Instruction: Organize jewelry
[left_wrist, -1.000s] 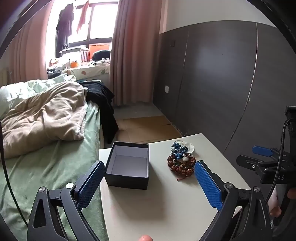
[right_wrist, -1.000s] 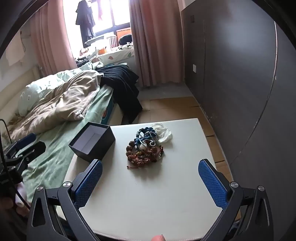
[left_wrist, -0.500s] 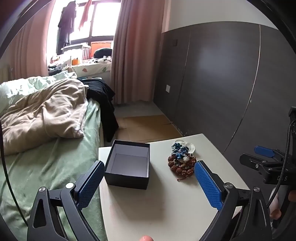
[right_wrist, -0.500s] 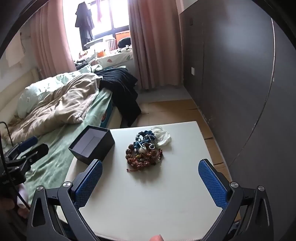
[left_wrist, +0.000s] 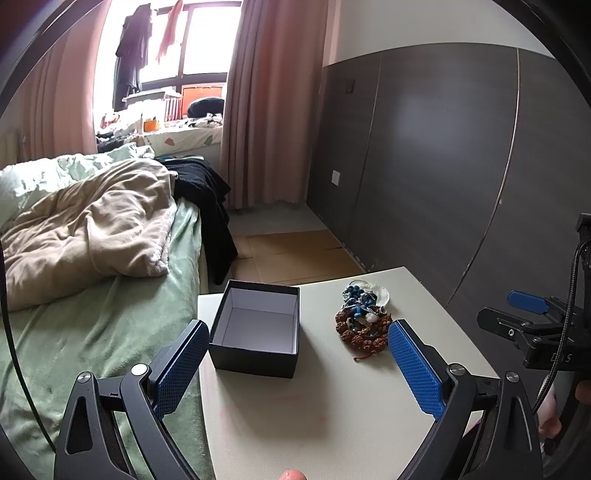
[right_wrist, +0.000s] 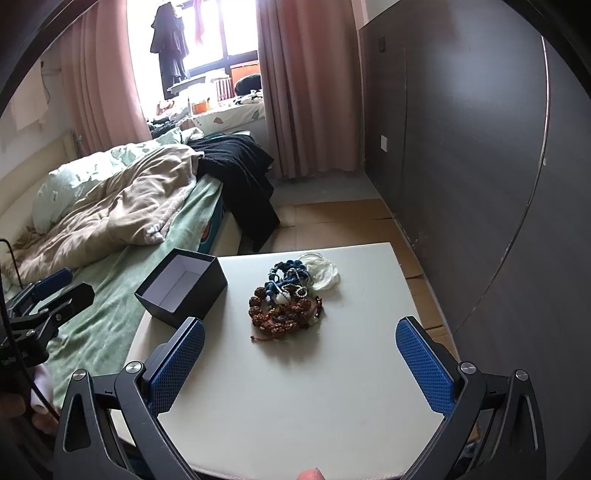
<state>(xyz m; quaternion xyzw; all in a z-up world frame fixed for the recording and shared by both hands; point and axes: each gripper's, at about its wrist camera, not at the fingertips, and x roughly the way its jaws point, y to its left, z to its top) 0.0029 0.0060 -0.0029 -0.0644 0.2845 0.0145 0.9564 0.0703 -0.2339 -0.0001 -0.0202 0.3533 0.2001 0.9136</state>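
Note:
An open dark box (left_wrist: 258, 328) with a pale inside stands empty on the left part of a small white table (left_wrist: 332, 406). A pile of jewelry (left_wrist: 364, 317), brown bead bracelets, blue beads and a white piece, lies to its right. In the right wrist view the box (right_wrist: 181, 288) is at the left and the jewelry pile (right_wrist: 291, 299) is in the middle of the table (right_wrist: 295, 406). My left gripper (left_wrist: 295, 373) is open and empty, above the table's near side. My right gripper (right_wrist: 299, 365) is open and empty, short of the pile.
A bed (left_wrist: 92, 295) with a green sheet and beige quilt adjoins the table's left side. A dark panelled wall (left_wrist: 443, 166) runs along the right. Cardboard sheets (left_wrist: 291, 254) lie on the floor beyond the table. Each gripper shows at the edge of the other's view.
Both views have shifted slightly; the grippers drifted a little nearer to the table. Box and jewelry have not moved. Both grippers stay open.

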